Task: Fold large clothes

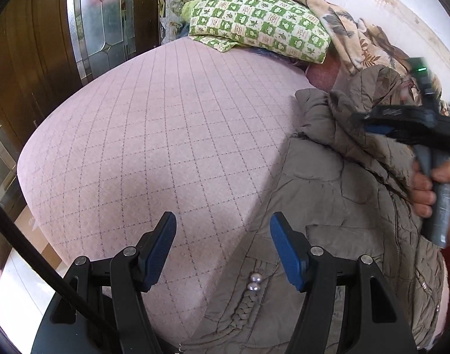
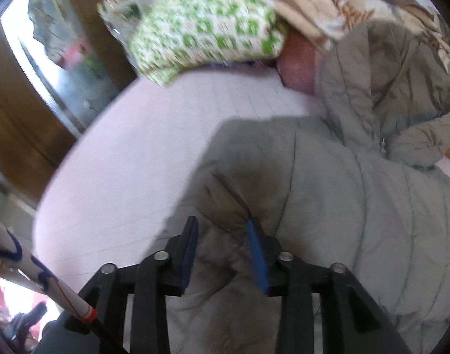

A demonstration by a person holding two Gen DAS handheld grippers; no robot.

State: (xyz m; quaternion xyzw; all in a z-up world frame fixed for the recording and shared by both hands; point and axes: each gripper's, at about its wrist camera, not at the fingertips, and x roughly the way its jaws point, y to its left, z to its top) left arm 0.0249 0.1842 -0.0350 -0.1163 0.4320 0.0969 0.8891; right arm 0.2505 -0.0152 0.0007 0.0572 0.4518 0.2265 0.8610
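We see a grey-brown quilted puffer jacket [image 1: 336, 194] lying on the right part of a pink bed cover with a stitched diamond grid [image 1: 154, 135]; its hood end points toward the far pillows and its lower hem reaches the near edge. Two small silver bead buttons [image 1: 254, 282] sit on a braided trim near the hem.

Left gripper [image 1: 223, 250]: blue-padded fingers spread wide apart, nothing between them, hovering over the near edge where jacket meets bed cover. The right-hand pad is over jacket fabric, the left-hand pad over bare cover.

Right gripper [image 2: 223, 253]: in its own blurred view the blue pads are part-way apart with a bunched fold of the jacket [image 2: 328, 194] between them; we cannot tell whether they actually pinch it. In the left wrist view we see this black tool [image 1: 413, 129] raised above the jacket's upper part, held by a person's hand [image 1: 431, 188].

At the far end lies a green-and-white patterned pillow [image 1: 260, 20], with a beige floral blanket [image 1: 351, 32] beside it. A brown wooden door with a leaded glass panel [image 1: 104, 14] stands to the left.
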